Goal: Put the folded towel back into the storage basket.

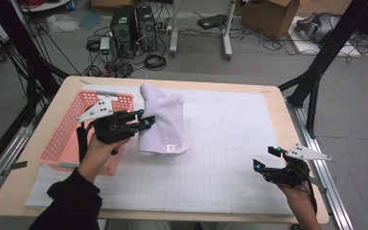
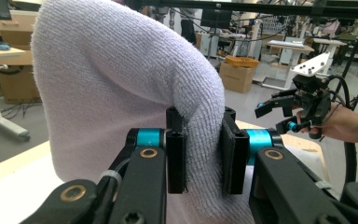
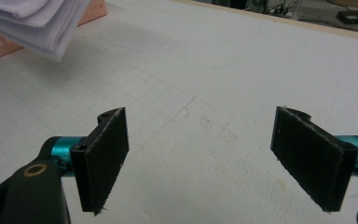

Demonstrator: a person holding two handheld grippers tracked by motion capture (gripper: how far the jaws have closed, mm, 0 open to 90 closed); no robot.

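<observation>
The left gripper (image 1: 143, 120) had its jaws clamped on a fold of the lavender towel (image 1: 162, 120), which hung upright over the white gridded surface (image 1: 230, 143), just beside the pink basket (image 1: 64, 136). The right gripper (image 1: 267, 158), jaws wide and empty, waited well apart to its right; cabling cluttered the floor.

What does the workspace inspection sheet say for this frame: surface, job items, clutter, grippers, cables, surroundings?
Surface: white gridded mat on a wooden table.
Job's things: folded lilac towel lifted beside the pink basket.
Clutter: nothing seen.
Grippers: left gripper clamped on a fold of the towel; right gripper open above the mat, holding nothing.
Cables: tangled on the floor beyond the table.
Surroundings: computer towers, cardboard box, black frame legs.
</observation>
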